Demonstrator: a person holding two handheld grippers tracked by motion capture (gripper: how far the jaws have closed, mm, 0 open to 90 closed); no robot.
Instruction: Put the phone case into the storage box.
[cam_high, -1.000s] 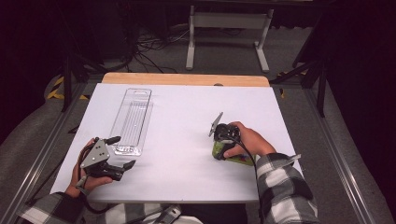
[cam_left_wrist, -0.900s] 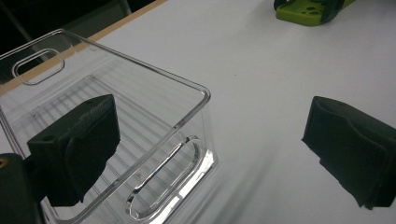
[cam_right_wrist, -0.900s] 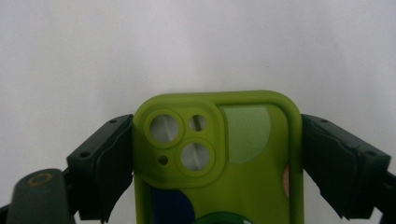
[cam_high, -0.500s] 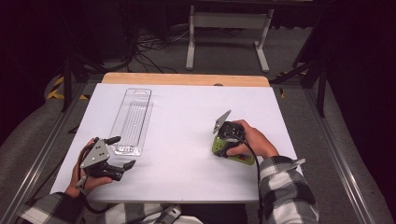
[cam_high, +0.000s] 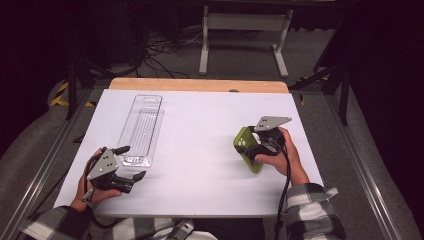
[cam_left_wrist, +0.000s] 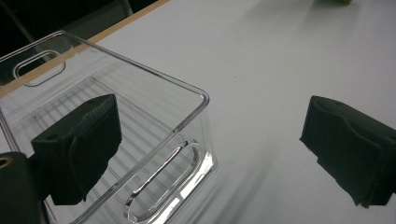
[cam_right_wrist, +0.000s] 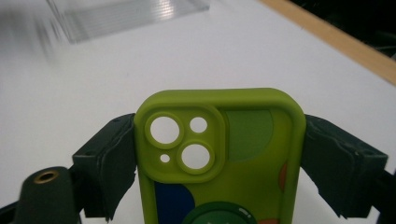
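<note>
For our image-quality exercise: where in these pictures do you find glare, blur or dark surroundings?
Left gripper view: bright glare on the clear plastic tray at its near handle slot. Right gripper view: the green phone case is sharp, while the tray behind it is smeared. High view: the white table is evenly lit, the room around it dark.

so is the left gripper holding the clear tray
No, the left gripper is open, one jaw inside the clear tray and the other outside, gripping nothing.
</note>
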